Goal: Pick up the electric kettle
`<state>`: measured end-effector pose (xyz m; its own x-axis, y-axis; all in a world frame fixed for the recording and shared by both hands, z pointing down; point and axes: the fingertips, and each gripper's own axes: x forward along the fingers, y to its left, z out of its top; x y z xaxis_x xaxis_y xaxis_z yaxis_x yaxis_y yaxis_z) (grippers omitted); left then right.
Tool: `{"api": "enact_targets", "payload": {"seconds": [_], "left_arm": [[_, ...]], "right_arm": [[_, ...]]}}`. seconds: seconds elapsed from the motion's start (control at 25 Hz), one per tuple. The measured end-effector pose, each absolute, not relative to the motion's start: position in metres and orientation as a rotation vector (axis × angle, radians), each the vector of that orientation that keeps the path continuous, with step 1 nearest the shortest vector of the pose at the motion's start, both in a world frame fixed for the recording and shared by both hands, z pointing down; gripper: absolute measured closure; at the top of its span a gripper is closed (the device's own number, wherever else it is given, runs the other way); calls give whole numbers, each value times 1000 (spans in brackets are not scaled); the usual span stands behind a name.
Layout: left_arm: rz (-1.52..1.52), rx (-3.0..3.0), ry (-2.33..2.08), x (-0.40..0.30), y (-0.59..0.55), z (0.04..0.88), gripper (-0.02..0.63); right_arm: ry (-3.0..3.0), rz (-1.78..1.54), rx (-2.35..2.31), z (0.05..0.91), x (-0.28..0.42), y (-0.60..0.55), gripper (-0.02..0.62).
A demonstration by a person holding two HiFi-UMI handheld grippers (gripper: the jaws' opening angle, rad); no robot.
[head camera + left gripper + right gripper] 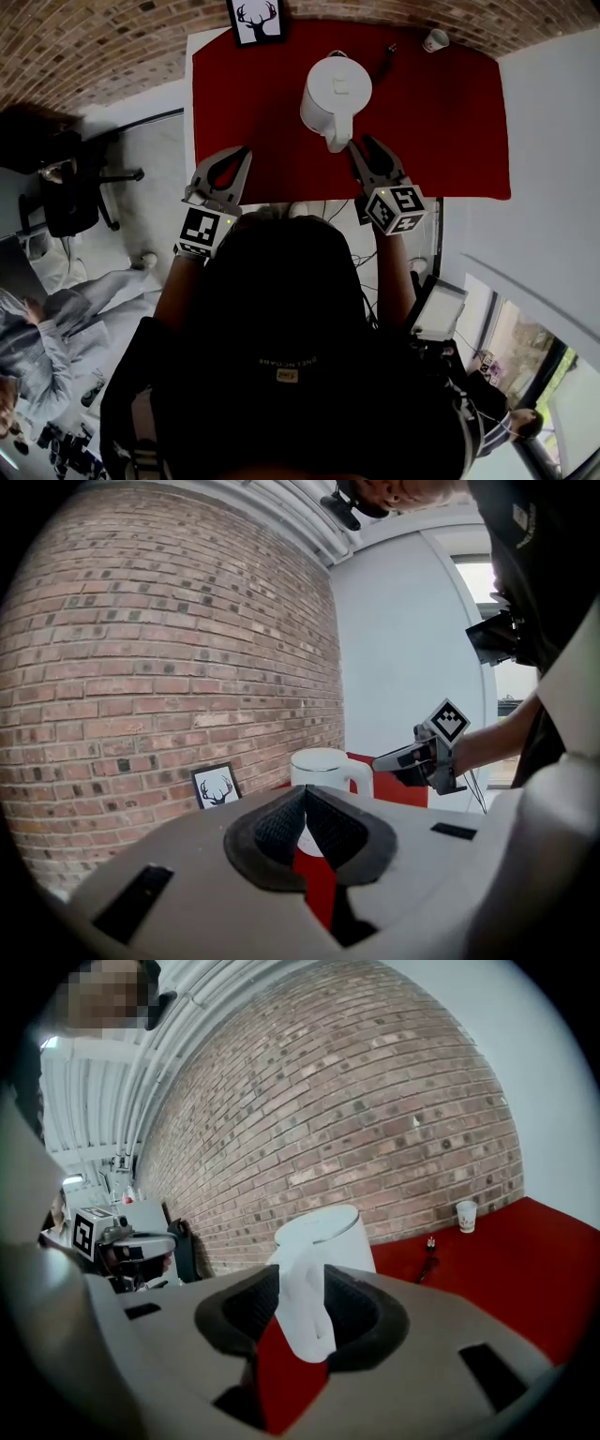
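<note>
A white electric kettle (333, 92) (319, 761) (328, 1230) stands upright on the red table (441, 122), its handle (336, 139) pointing toward me. My right gripper (364, 143) (300, 1271) is open just right of the handle's end in the head view. In the right gripper view the handle (305, 1312) shows in the gap between the pads, and I see no squeeze on it. My left gripper (242, 152) (305, 791) is shut on nothing, near the table's front left, well apart from the kettle.
A framed deer picture (257, 21) (215, 786) leans on the brick wall at the table's back. A paper cup (435, 39) (466, 1215) and a black cord (382, 61) lie back right. An office chair (66, 187) stands to the left.
</note>
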<state>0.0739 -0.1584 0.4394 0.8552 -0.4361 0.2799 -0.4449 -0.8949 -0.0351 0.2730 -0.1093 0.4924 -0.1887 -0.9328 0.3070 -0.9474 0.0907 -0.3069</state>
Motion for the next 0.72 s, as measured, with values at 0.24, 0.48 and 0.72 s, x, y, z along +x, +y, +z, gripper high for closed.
{"api": "enact_targets", "payload": {"seconds": [0.24,0.48,0.72], "left_arm": [[480,2982,-741,67,-155,445,600],[520,2983,-766,60,-149,452,600],[543,2954,-794,54,-140,456,600]], "right_arm": [[-2372,771,1934,505,274,-108,420],[-2391,797,1835,519,269,-106,400],[-2414,823,1733,535,262,-107,394]]}}
